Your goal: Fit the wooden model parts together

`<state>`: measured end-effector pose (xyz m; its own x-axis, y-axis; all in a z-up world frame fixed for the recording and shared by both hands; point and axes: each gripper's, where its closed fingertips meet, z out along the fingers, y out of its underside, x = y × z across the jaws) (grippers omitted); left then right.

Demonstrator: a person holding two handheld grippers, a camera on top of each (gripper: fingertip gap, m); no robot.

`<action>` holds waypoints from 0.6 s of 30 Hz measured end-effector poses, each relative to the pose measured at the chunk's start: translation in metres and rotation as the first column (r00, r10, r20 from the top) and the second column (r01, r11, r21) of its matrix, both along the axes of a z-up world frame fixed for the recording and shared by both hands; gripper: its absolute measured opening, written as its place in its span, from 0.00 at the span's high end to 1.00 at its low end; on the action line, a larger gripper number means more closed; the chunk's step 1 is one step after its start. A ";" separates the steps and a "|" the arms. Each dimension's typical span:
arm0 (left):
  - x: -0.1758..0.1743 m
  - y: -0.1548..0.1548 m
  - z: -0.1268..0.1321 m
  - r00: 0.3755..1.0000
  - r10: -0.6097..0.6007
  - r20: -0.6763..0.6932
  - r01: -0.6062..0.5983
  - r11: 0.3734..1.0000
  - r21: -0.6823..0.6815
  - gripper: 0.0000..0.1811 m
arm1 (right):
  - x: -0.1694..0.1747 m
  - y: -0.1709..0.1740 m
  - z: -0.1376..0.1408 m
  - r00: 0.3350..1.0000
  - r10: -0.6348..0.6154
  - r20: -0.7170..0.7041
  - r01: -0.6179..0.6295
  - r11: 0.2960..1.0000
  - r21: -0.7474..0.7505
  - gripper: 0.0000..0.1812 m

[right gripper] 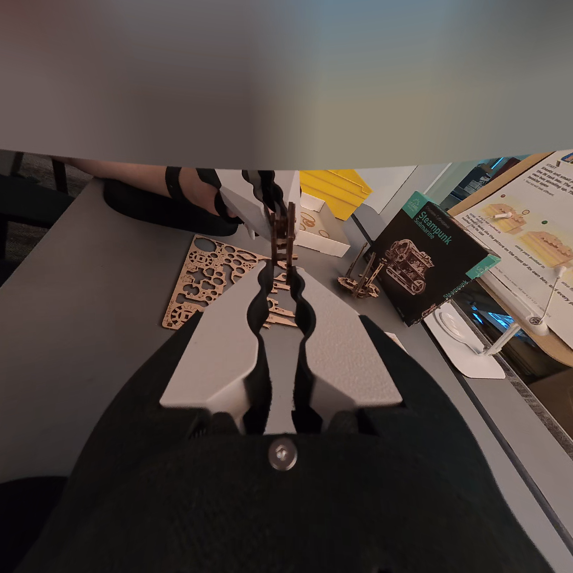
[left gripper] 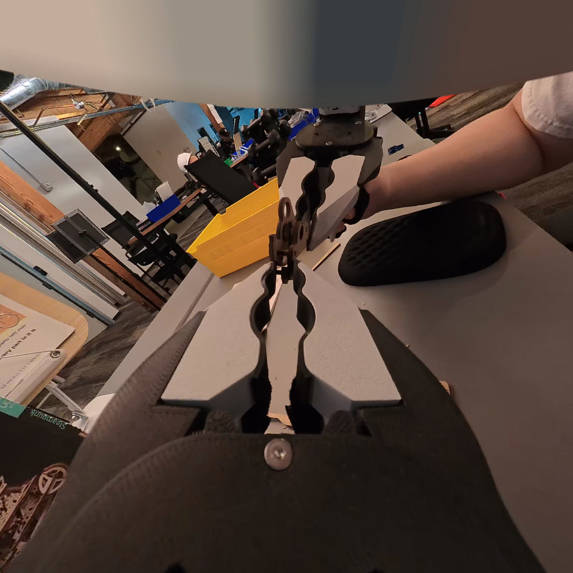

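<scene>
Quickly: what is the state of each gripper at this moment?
Left gripper: closed on the lower end of the wooden model assembly.
Right gripper: closed on the same assembly, from the opposite end.

Each hand-held gripper, the left [left gripper: 282, 273] and the right [right gripper: 280, 271], is built from a black textured body, pale grey fingers [left gripper: 229, 344] lined with wavy black pads, and one silver screw [left gripper: 278, 454]. A white short sleeve [left gripper: 548, 105] and a black wrist strap [right gripper: 173, 186] are worn.
</scene>
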<state>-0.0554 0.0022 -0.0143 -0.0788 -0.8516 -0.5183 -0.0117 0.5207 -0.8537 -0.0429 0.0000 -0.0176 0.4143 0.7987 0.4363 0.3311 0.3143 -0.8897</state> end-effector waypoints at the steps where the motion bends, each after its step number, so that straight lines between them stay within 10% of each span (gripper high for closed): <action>1: 0.000 0.000 0.000 1.000 0.001 -0.002 -0.001 1.000 -0.004 0.95 | 0.000 0.000 0.000 1.000 -0.002 0.002 0.002 1.000 -0.002 0.95; 18: 0.006 -0.001 -0.016 0.996 0.005 -0.087 -0.006 1.000 -0.017 0.95 | -0.009 -0.005 0.004 1.000 0.005 0.008 -0.006 0.994 0.111 0.87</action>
